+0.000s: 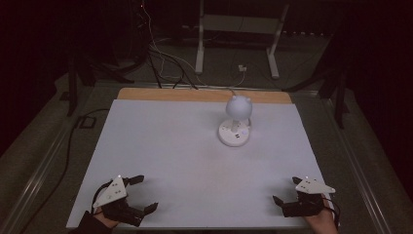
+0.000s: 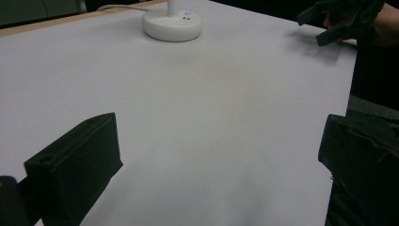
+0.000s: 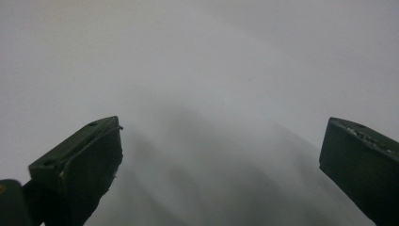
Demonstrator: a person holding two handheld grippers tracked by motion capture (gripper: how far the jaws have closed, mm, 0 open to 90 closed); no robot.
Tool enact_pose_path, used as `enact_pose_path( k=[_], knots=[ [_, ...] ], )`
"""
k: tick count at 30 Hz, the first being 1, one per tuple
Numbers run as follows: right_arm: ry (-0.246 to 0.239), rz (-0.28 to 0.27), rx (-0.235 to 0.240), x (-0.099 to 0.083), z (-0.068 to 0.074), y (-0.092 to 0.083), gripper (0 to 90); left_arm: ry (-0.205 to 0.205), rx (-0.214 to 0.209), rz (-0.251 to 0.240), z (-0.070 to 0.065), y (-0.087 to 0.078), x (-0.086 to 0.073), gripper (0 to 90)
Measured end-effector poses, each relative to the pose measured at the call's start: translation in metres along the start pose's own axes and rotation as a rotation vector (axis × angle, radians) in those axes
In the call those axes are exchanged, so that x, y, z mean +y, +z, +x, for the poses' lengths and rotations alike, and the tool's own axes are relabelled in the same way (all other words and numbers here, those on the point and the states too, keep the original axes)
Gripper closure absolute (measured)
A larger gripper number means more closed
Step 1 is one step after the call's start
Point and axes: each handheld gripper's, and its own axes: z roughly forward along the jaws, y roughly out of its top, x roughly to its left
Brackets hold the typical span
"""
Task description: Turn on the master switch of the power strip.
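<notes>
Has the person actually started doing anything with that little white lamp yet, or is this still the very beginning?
It looks like the very beginning. Nothing looks done: the lamp stands upright at the far side of the white table, untouched. Nothing is in hand: the left claw and right claw rest at the near edge, jaws wide apart and empty. Reaching for the lamp and handling it is all still ahead.
</notes>
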Motion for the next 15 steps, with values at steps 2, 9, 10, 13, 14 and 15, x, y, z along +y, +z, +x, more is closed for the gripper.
enact_pose_path(
  k=[2, 9, 10, 13, 14, 15],
  knots=[
    [0.003, 0.000, 0.016, 0.0002, 0.0006, 0.0018, 0.0, 0.000, -0.001, 0.002, 0.0001, 0.0003, -0.0001, 0.1],
    [0.008, -0.008, 0.039, 0.0034, 0.0019, 0.0041, 0.0, 0.003, 0.001, 0.005, 0.0002, 0.0010, -0.0004, 0.1],
    [0.010, -0.007, 0.040, 0.0032, 0.0016, 0.0044, 0.0, 0.003, 0.001, 0.006, 0.0001, 0.0012, -0.0005, 0.1],
    [0.012, -0.006, 0.040, 0.0029, 0.0010, 0.0044, 0.0, 0.003, 0.000, 0.006, 0.0000, 0.0013, -0.0004, 0.1],
    [0.011, -0.009, 0.039, 0.0028, 0.0008, 0.0043, 0.0, 0.003, 0.000, 0.007, 0.0001, 0.0014, -0.0004, 0.1],
    [0.013, -0.008, 0.039, 0.0029, 0.0006, 0.0042, 0.0, 0.003, 0.000, 0.006, 0.0001, 0.0014, -0.0003, 0.1]
  ],
)
